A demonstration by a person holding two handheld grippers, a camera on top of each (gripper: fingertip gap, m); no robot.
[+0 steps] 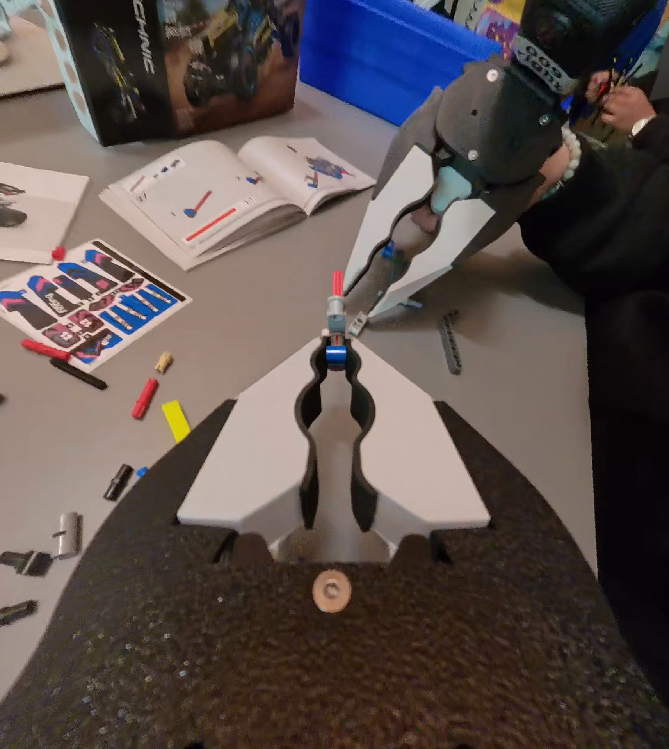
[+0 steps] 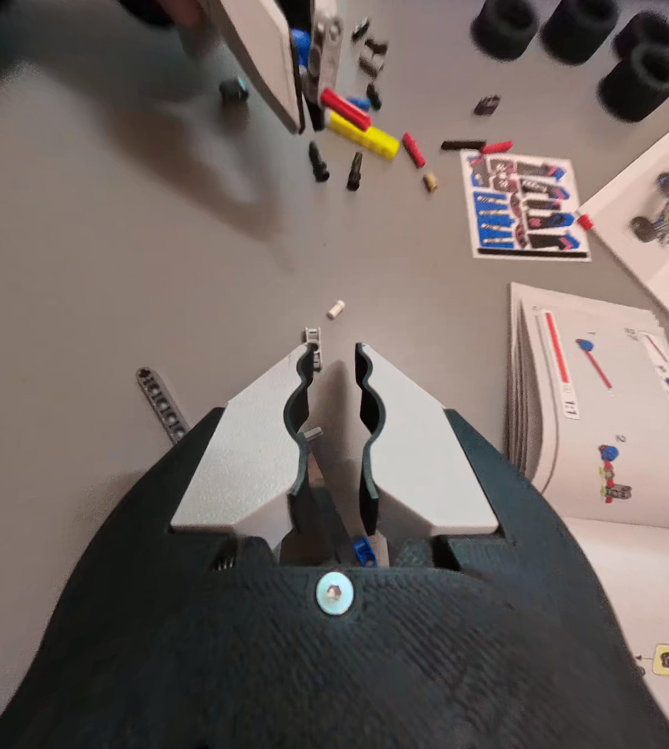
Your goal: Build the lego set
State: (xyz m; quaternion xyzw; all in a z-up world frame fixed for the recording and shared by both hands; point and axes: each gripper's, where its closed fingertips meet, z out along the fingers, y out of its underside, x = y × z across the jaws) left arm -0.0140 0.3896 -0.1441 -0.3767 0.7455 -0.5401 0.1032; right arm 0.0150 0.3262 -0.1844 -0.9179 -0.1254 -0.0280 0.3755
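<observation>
Your left gripper (image 1: 335, 352), its white fingers lined with black wavy pads, pinches a small assembly of a red axle carrying a blue bush and grey connectors (image 1: 336, 320), which stands up past the tips above the grey tabletop (image 1: 243, 308). Your right gripper (image 2: 333, 350) has its fingers spread apart over the table, a small light grey lift-arm piece (image 2: 314, 344) lying at its left fingertip. A short white pin (image 2: 335, 309) lies just ahead, and a long dark grey holed beam (image 2: 161, 405) lies to its left.

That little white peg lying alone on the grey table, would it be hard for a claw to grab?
Probably fiddly. The white peg looks round and lies on its side, so a nudge would likely roll it across the smooth table. It is tiny beside the open right claw, so likely very light and apt to slip out.
</observation>
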